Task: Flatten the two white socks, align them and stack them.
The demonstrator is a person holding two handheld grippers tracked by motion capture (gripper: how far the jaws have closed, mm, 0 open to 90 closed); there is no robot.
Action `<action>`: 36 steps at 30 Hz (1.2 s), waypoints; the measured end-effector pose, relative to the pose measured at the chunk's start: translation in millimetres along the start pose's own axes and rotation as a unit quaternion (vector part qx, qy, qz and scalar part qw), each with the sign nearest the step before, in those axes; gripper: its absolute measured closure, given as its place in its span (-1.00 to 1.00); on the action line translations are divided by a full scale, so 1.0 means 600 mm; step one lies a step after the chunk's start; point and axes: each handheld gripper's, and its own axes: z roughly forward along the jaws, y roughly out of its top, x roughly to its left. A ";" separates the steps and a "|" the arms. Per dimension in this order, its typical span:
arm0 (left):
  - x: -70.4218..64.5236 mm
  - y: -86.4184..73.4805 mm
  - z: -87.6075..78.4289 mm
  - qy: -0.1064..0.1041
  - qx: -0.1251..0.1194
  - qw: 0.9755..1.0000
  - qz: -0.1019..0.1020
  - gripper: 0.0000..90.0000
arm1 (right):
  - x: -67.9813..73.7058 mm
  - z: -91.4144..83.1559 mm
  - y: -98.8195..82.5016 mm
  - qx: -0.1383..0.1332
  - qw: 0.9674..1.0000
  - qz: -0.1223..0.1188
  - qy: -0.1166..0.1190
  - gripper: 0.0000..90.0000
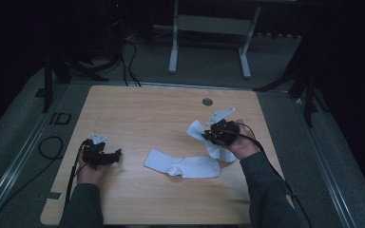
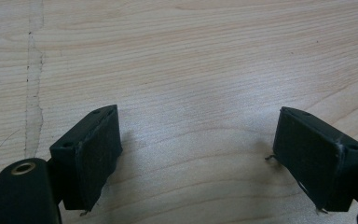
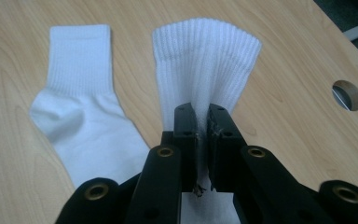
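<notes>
Landmark: the flat sock (image 1: 183, 166) lies on the wooden table (image 1: 138, 114), nearer its front edge than the back.
Right gripper (image 3: 203, 140): just right of the flat sock, jaws clamped on the second sock (image 3: 204, 65), whose ribbed cuff fans out beyond the tips.
Left gripper (image 2: 198, 154): well left of the flat sock, jaws wide apart over bare wood.
Open room: broad bare tabletop behind the flat sock.
Hole (image 1: 207, 101): well behind the flat sock, near the back edge.
</notes>
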 end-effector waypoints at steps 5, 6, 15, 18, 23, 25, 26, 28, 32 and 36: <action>0.000 0.000 0.000 0.000 0.001 1.000 0.000 -0.66 | 0.009 0.003 0.001 -0.001 1.000 -0.004 0.008 0.85; 0.000 0.000 0.000 0.000 0.001 1.000 0.000 -0.66 | 0.009 0.002 0.001 -0.004 1.000 -0.001 0.011 0.85; 0.000 0.000 -0.001 0.000 0.002 1.000 0.001 -0.66 | 0.016 -0.009 0.019 -0.014 1.000 -0.015 0.014 0.85; 0.000 0.000 -0.001 0.000 0.002 1.000 0.001 -0.66 | 0.019 -0.012 0.026 -0.015 1.000 -0.018 0.015 0.85; 0.000 0.000 -0.001 -0.001 0.002 1.000 0.001 -0.66 | 0.023 -0.018 0.033 -0.019 0.999 -0.026 0.014 0.85; 0.000 0.000 -0.001 -0.001 0.002 1.000 0.001 -0.66 | 0.022 -0.021 0.033 -0.022 0.999 -0.028 0.013 0.85; 0.000 0.000 -0.001 -0.001 0.002 1.000 0.001 -0.66 | 0.021 -0.023 0.033 -0.023 0.999 -0.028 0.012 0.85; 0.000 0.000 -0.001 -0.001 0.002 1.000 0.001 -0.66 | 0.020 -0.029 0.033 -0.025 0.999 -0.025 0.009 0.85; 0.000 0.000 0.000 0.000 0.001 1.000 -0.001 -0.66 | 0.019 -0.047 0.032 -0.036 0.999 -0.024 0.007 0.85; 0.000 0.000 0.000 0.000 0.000 1.000 -0.002 -0.66 | 0.019 -0.059 0.032 -0.040 0.999 -0.026 0.002 0.85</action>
